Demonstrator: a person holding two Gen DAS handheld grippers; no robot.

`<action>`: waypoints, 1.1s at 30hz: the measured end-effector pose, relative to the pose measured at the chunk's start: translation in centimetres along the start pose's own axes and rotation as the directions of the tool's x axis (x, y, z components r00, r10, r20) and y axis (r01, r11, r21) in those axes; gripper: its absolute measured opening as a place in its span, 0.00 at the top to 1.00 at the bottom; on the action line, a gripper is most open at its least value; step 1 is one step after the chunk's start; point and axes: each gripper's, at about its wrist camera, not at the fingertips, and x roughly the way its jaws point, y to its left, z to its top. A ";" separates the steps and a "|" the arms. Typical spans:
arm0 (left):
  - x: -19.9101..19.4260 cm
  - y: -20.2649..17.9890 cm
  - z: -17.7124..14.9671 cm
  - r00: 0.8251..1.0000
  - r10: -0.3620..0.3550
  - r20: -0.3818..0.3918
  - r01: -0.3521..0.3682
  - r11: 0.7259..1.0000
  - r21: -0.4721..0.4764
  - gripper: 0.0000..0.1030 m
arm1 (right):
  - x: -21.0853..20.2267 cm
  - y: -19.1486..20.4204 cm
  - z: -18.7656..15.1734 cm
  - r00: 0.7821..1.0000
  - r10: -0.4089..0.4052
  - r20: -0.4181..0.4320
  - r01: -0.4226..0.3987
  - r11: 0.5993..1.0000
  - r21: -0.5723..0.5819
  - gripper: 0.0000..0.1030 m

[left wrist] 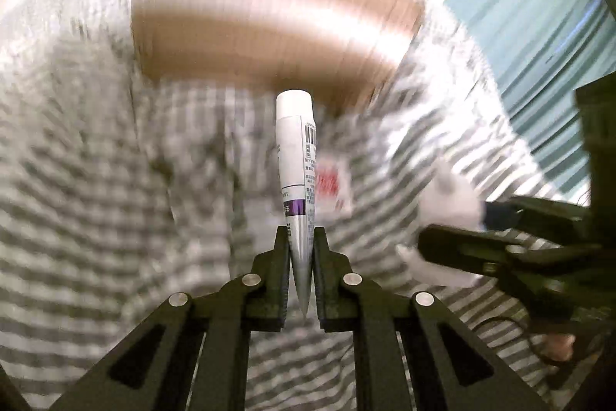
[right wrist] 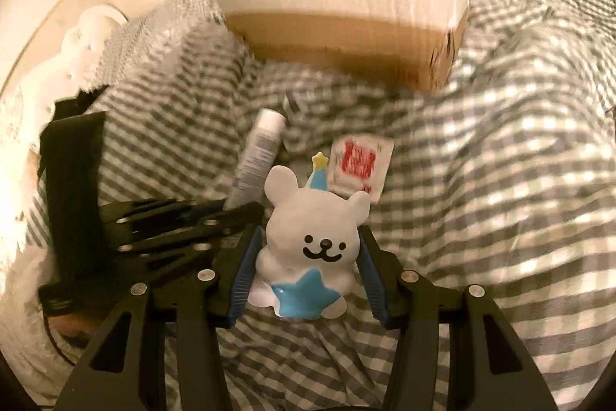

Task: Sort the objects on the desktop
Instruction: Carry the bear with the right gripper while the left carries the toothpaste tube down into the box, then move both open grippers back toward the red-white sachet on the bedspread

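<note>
Two things are held right now, one in each pair of tongs. The left tongs (left wrist: 301, 237) are pinched almost shut on the flat tail end of a tube (left wrist: 296, 156), and the tube's round white cap sticks out far past the tips. The right tongs (right wrist: 308, 249) are about half open, with their blue ribbed pads pressed on both sides of a little bear figure (right wrist: 313, 237), so the bear sits right between them. Just beyond the bear lies a small paper packet (right wrist: 360, 162) with red print, and farther ahead of both tongs is a brown cardboard box (right wrist: 346, 2), which I think is where things should go. All of it rests on a checked cloth (right wrist: 481, 180) that is soft and full of bumps; I cannot tell if a table is under it. What could go wrong? The tube is smooth and shiny and held only by its thin tail, so it could swing or slip out if the hand moves fast. The bear looks hard, round and glossy, so it could pop out of the pads. The two tongs are close together and could bump. The packet is thin and flat, so it may be hard to pick off the soft cloth.
</note>
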 end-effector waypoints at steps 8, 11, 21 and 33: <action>-7.2 -0.3 7.4 0.981 0.014 0.195 -0.036 0.994 0.108 0.90 | -6.7 0.7 6.3 0.979 0.000 0.202 0.012 0.998 -0.059 0.52; -7.2 0.2 10.8 0.974 0.028 0.227 -0.057 0.991 0.123 0.90 | -8.6 0.8 10.1 0.962 -0.022 0.273 0.045 0.996 -0.080 0.52; 1.3 4.7 20.3 0.985 0.066 0.159 -0.081 0.993 0.089 0.90 | -4.6 -2.5 22.0 0.963 -0.041 0.265 0.053 0.998 -0.038 0.52; 2.3 4.8 20.8 0.972 0.132 0.196 -0.152 0.984 0.094 0.27 | -2.9 -5.0 24.4 0.952 -0.089 0.291 0.097 0.995 -0.014 0.40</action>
